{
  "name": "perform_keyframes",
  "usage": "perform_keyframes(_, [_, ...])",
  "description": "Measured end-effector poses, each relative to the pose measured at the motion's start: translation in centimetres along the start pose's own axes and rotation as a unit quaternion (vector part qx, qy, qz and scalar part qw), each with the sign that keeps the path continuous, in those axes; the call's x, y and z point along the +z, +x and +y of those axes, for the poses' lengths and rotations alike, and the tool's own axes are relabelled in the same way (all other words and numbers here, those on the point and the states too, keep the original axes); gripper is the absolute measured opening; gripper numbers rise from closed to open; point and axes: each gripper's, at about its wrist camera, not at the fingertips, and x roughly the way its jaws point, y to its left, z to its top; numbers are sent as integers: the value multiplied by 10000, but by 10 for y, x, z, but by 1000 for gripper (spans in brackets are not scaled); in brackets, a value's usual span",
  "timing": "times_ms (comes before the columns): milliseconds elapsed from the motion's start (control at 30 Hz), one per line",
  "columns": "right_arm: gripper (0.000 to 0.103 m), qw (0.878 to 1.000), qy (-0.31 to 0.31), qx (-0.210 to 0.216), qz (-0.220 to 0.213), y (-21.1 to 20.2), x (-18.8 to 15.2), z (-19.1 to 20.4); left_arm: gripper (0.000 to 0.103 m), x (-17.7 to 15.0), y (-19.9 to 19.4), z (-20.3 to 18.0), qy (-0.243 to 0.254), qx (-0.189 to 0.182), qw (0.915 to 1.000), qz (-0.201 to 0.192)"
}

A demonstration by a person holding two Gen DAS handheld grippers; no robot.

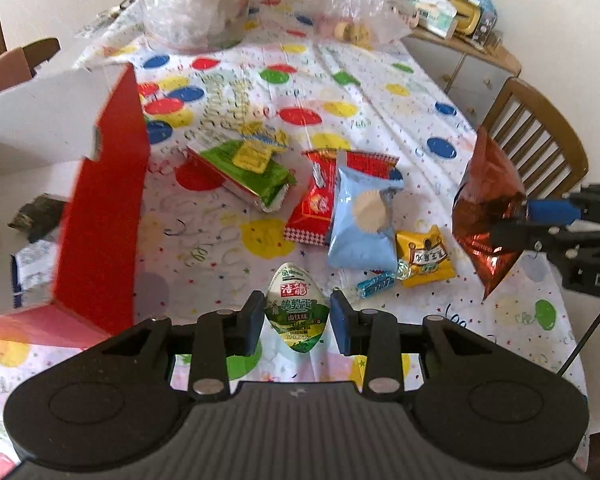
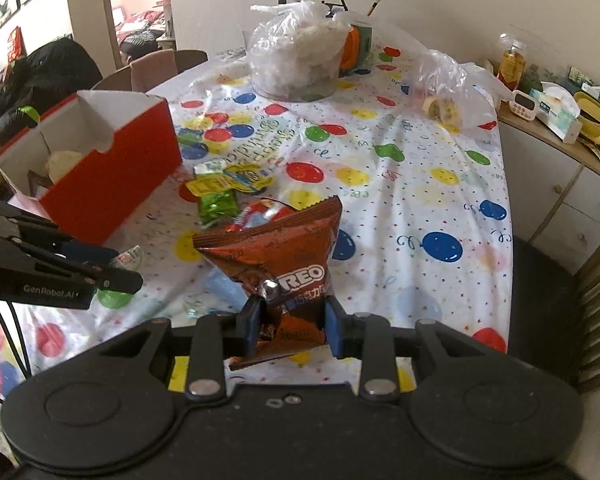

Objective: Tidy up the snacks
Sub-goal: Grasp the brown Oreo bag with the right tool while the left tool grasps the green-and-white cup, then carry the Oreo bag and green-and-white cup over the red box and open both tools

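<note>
My left gripper [image 1: 297, 306] is shut on a small white-and-green egg-shaped pack [image 1: 298, 320], low over the table's near edge. In the right wrist view it enters from the left as the left gripper [image 2: 126, 266]. My right gripper [image 2: 292, 308] is shut on a brown Oreo bag [image 2: 276, 240] held upright above the table; the left wrist view shows the bag [image 1: 480, 200] at the right. A red cardboard box [image 2: 112, 188] stands open at the left with a pale round snack [image 2: 64, 160] inside. Green [image 1: 248, 172], red [image 1: 312, 204], light blue [image 1: 360, 224] and yellow [image 1: 424, 256] packs lie loose mid-table.
A dotted party tablecloth [image 2: 420, 184] covers the table. Two clear plastic bags [image 2: 296, 60] [image 2: 452, 80] sit at the far end. A wooden chair [image 1: 540, 128] stands at the right edge, with a cluttered sideboard [image 2: 560, 120] behind. A small blue candy [image 1: 376, 284] lies near the yellow pack.
</note>
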Motion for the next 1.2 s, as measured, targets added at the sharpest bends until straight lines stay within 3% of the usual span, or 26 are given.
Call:
perform_keyframes(600, [30, 9991, 199, 277, -263, -27, 37, 105, 34, 10, -91, 81, -104, -12, 9973, -727])
perform_keyframes(1200, [30, 9982, 238, 467, -297, 8, 97, 214, 34, 19, -127, 191, -270, 281, 9949, -928])
